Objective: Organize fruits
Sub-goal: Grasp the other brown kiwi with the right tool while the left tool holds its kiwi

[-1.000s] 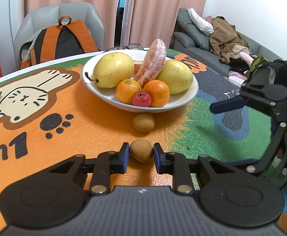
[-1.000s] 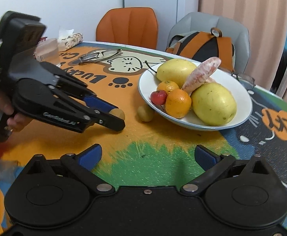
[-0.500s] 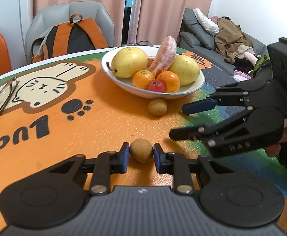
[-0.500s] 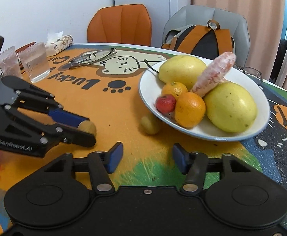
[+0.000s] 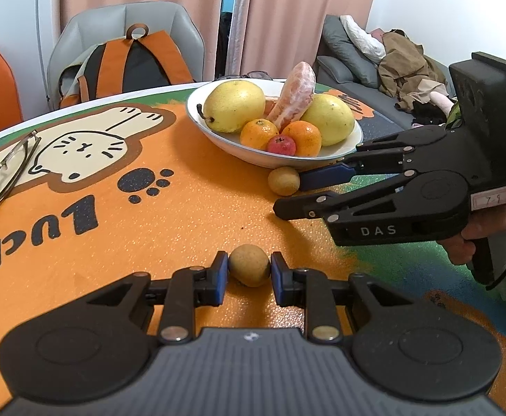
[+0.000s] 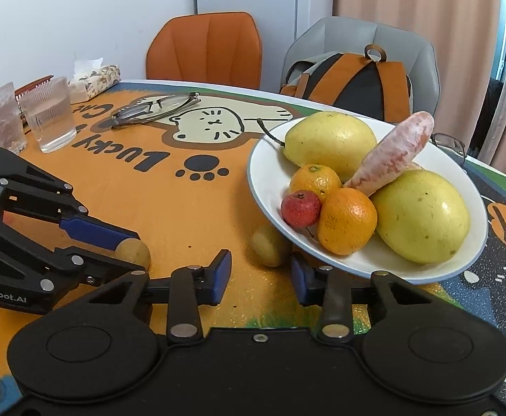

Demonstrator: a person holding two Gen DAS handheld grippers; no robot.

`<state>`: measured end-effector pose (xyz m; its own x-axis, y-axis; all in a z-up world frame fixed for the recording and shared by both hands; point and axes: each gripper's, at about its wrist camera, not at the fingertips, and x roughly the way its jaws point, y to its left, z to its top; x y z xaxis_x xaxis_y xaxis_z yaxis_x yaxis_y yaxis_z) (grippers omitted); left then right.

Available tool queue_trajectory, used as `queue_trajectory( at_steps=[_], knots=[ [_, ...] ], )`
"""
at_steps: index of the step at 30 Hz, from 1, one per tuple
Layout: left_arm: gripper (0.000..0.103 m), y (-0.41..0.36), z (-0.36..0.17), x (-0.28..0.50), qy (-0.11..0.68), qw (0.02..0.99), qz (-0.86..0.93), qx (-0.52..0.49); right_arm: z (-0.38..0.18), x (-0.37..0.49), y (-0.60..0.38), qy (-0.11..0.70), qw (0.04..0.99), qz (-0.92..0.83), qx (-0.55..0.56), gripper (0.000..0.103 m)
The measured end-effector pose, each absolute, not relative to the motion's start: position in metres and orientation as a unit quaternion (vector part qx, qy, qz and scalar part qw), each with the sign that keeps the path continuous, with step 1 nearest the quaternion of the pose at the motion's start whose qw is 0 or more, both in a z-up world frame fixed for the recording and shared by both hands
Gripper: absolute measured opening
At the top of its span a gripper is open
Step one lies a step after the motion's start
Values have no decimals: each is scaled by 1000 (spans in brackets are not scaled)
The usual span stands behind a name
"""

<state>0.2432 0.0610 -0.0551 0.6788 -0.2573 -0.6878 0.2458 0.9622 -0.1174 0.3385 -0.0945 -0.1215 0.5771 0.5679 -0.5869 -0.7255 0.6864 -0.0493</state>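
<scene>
Left gripper (image 5: 249, 272) clamped on small tan round fruit (image 5: 249, 269), pads at its widest sides, just over orange mat (image 5: 190, 208). Likely light, firm, thin brittle skin; gentle squeeze across the middle. Right gripper (image 6: 261, 274) closing, half-narrowed, second tan fruit (image 6: 270, 246) ahead of the pads, not yet touched, tucked under rim of white bowl (image 6: 263, 180). Rolls easily; rim crowds far side. Beyond: pears, oranges, red fruit in bowl.

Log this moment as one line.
left tool: shut on brown fruit | right tool: closing around second fruit beside plate
</scene>
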Motion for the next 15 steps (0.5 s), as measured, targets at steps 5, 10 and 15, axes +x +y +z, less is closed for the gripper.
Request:
queue_trajectory(
  at_steps=[5,10,15],
  knots=[
    [25,60,-54,243,375,916,-140,-6,-121,340,-92,275,878,366,-142,35],
    [25,60,-54,242,376,916,-139,-4,-122,339,-90,269,882,359,-141,27],
    [25,60,-53,241,377,916,-137,-2,-121,341,-92,271,884,359,-128,25]
  ],
)
